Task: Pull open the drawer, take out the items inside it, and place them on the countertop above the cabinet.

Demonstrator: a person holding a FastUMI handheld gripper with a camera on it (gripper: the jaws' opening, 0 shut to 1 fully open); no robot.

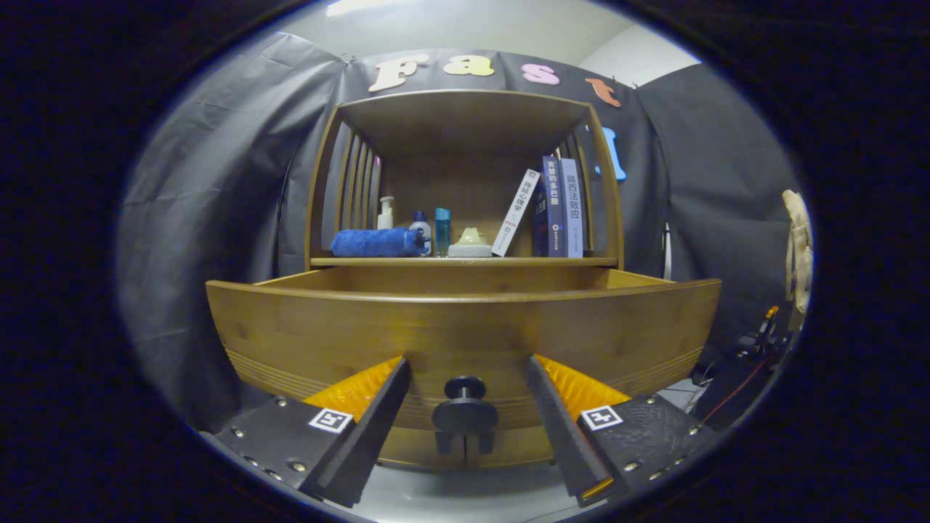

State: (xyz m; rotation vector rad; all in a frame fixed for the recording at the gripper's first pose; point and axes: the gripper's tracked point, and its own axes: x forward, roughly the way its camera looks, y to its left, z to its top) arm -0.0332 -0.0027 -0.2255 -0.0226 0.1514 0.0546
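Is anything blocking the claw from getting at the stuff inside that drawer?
Yes. The drawer is pulled out, but its tall front panel stands between the open gripper and the inside, hiding any contents. The fingers sit low, either side of the knob, not touching it. The gripper would probably have to rise over the front edge.

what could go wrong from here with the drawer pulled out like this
The gripper is open, its fingers either side of the knob without pressing it. The drawer front hides what lies inside, so reaching in would be blind. The countertop already holds a towel, bottles and books, leaving little room.
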